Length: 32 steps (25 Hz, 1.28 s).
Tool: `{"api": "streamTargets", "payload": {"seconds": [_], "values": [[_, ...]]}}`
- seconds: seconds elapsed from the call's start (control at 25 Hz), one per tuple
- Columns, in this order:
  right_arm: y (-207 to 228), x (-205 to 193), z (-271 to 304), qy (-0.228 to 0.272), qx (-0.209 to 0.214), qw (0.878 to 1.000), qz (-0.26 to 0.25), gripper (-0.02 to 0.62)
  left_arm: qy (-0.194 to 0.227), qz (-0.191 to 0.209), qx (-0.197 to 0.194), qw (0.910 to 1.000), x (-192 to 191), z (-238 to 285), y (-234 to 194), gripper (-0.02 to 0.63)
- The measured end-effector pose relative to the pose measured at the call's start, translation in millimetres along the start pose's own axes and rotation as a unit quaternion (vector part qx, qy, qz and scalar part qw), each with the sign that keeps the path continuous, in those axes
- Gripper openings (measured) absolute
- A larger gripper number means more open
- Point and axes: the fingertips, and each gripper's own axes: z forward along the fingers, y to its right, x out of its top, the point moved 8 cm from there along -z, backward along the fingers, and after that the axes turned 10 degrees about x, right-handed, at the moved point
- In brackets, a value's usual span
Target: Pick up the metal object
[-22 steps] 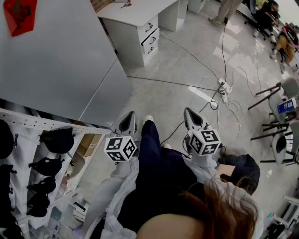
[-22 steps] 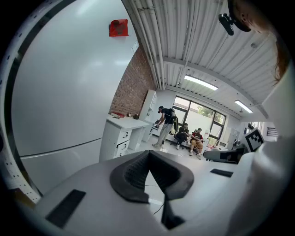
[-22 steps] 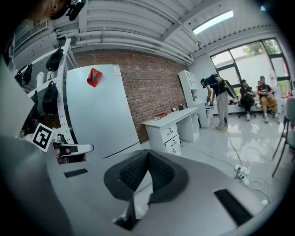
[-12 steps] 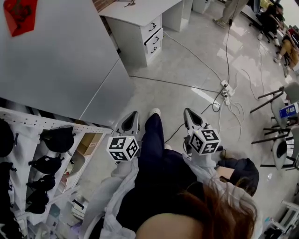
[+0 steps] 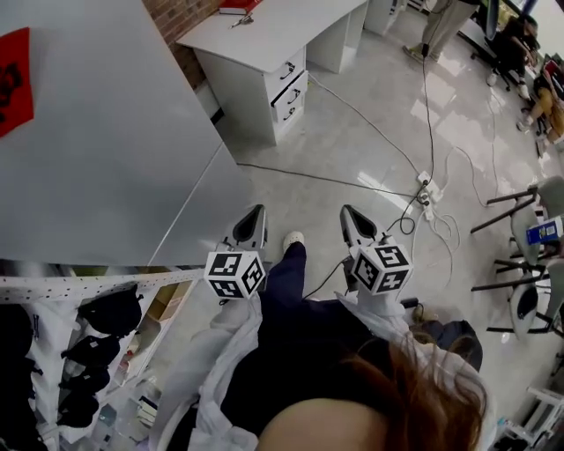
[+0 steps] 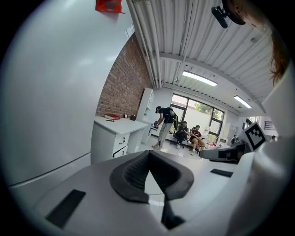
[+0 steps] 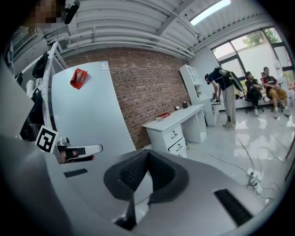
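I hold both grippers out in front of me at waist height over the tiled floor. In the head view my left gripper (image 5: 255, 212) and right gripper (image 5: 346, 213) point forward, side by side. The left gripper (image 6: 149, 154) has its dark pads meeting at the tip with nothing between them. The right gripper (image 7: 147, 153) is shut the same way, empty. Ahead stands a white desk (image 5: 273, 35) with drawers; a red flat thing (image 5: 238, 6) and a small dark item (image 5: 240, 19) lie on it, too small to identify. I see no plainly metal object.
A big pale cabinet (image 5: 106, 150) with a red sticker fills the left. A pegboard rack with black caps (image 5: 97, 308) is at the lower left. Cables and a power strip (image 5: 426, 183) cross the floor. Chairs (image 5: 529, 194) and seated people are at the right.
The view has moved forward: the desk and brick wall show more fully, the rack of caps has slid down and left. Both grippers keep their pose, shut and empty.
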Motion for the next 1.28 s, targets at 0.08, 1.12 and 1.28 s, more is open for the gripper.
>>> {"api": "streamTargets", "payload": {"seconds": [0.08,1.12,1.28], "values": [[11.2,12.3,23.5,-0.004,0.002,1.0,-0.005,0.005,0.003,-0.005,0.002,1.0,11.1,22.7,-7.2,0.014],[72.2,88.5,153.9,-0.012,-0.004,1.0,-0.026,0.005,-0.007,-0.001,-0.009,0.9999,66.0,158.8,-63.2,0.014],[84.7,89.8,167.8,-0.017,0.002,1.0,-0.015,0.005,-0.015,0.002,-0.007,0.9999,67.3,173.7,-65.2,0.014]]}}
